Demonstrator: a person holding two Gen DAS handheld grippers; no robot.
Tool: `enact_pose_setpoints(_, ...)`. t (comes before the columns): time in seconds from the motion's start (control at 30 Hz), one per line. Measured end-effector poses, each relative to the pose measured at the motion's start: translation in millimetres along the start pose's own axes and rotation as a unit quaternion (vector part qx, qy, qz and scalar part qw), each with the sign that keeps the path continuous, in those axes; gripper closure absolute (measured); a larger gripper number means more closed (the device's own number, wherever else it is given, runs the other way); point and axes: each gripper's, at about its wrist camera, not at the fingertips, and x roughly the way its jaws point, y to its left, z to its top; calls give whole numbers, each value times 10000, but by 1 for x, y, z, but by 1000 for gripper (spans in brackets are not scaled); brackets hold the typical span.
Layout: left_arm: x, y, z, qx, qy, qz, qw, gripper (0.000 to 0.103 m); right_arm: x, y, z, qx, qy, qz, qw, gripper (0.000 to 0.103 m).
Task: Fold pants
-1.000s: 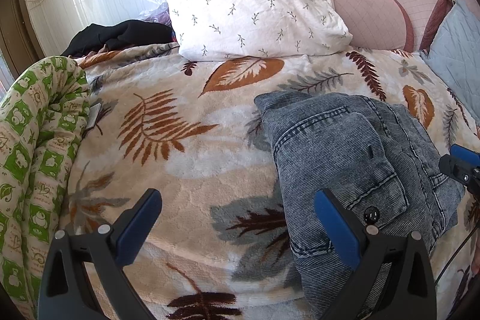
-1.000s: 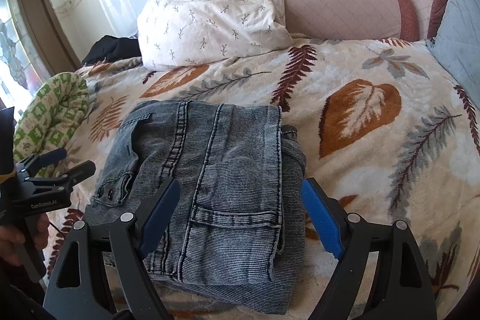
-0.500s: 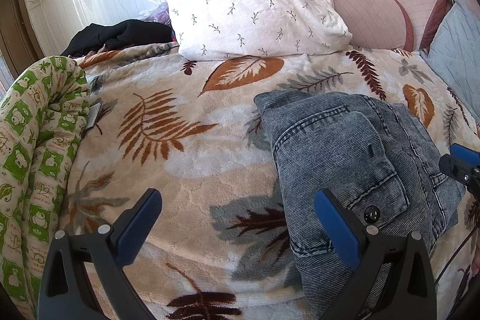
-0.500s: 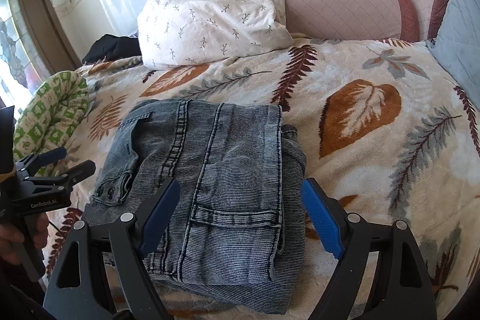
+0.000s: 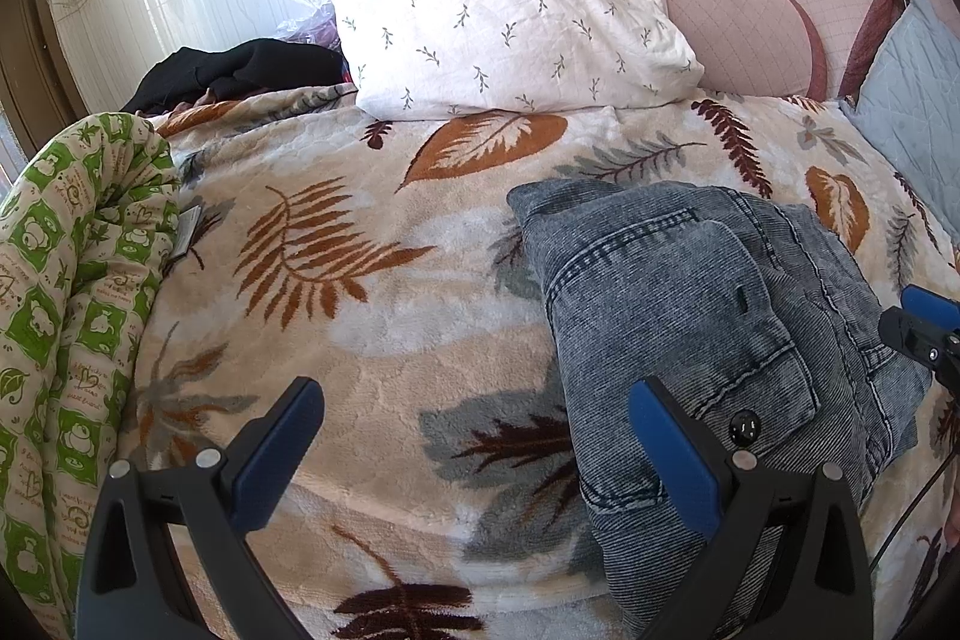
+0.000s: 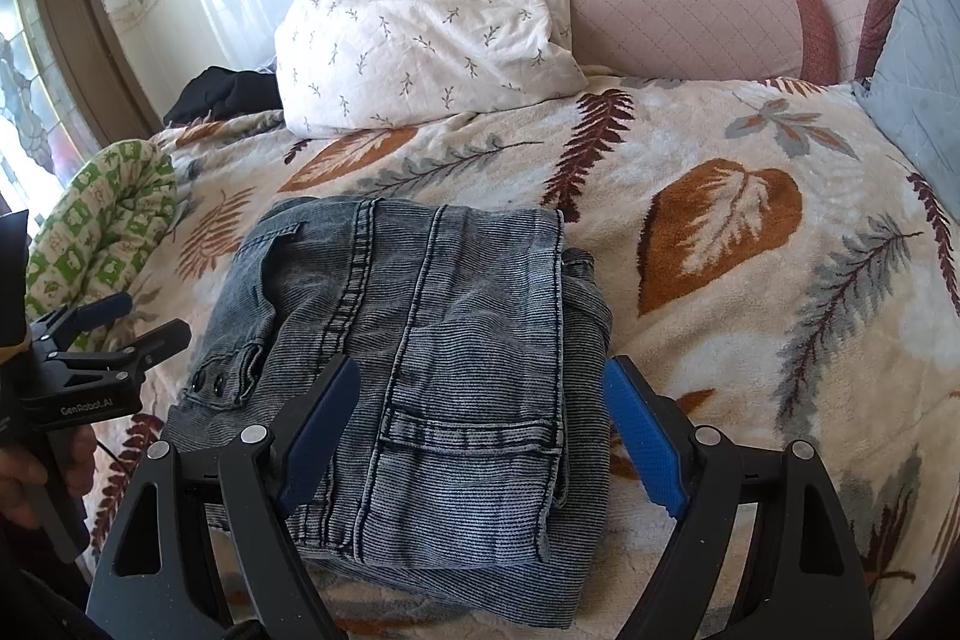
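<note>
The grey-blue denim pants (image 6: 432, 340) lie folded into a compact stack on the leaf-patterned blanket (image 6: 720, 232). They also show at the right in the left wrist view (image 5: 690, 304). My right gripper (image 6: 480, 400) is open and empty, hovering above the near edge of the stack. My left gripper (image 5: 474, 424) is open and empty, above the blanket just left of the pants; it also shows in the right wrist view (image 6: 120, 322). The right gripper's tip shows at the right edge of the left wrist view (image 5: 924, 322).
A white leaf-print pillow (image 5: 504, 16) and pink cushions (image 6: 678, 4) lie at the head of the bed. A rolled green-and-white quilt (image 5: 72, 292) runs along the left edge. Black clothing (image 5: 240, 67) is at the back left. A blue-grey pillow (image 5: 912, 112) is at the right.
</note>
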Motion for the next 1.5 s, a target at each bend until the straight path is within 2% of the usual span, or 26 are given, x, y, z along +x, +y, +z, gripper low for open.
enact_pose_setpoints(0.73,0,0,0,-12,7,-20,10000,0,1,-1,0,-24,37,-6,10000,20)
enact_pose_setpoints(0.8,0,2,1,-49,53,-131,9999,0,0,-5,1,-15,51,-25,10000,20)
enact_pose_setpoints(0.9,-3,9,2,-274,260,-677,9970,0,0,-17,1,166,132,19,9998,20)
enact_pose_setpoints(0.97,-2,12,2,-399,390,-893,9944,0,1,-29,0,375,236,50,9990,20)
enact_pose_setpoints(1.1,7,11,-2,-546,640,-1083,9906,0,7,-43,-1,630,417,166,9970,20)
enact_pose_setpoints(1.23,15,3,-5,-360,748,-957,9919,0,21,-47,-2,831,637,443,9935,20)
enact_pose_setpoints(1.4,25,7,-7,-551,984,-1261,9856,0,40,-57,-6,1358,911,963,9818,20)
enact_pose_setpoints(1.5,28,7,-6,-604,1056,-1465,9817,0,46,-63,-5,1576,927,1233,9754,18)
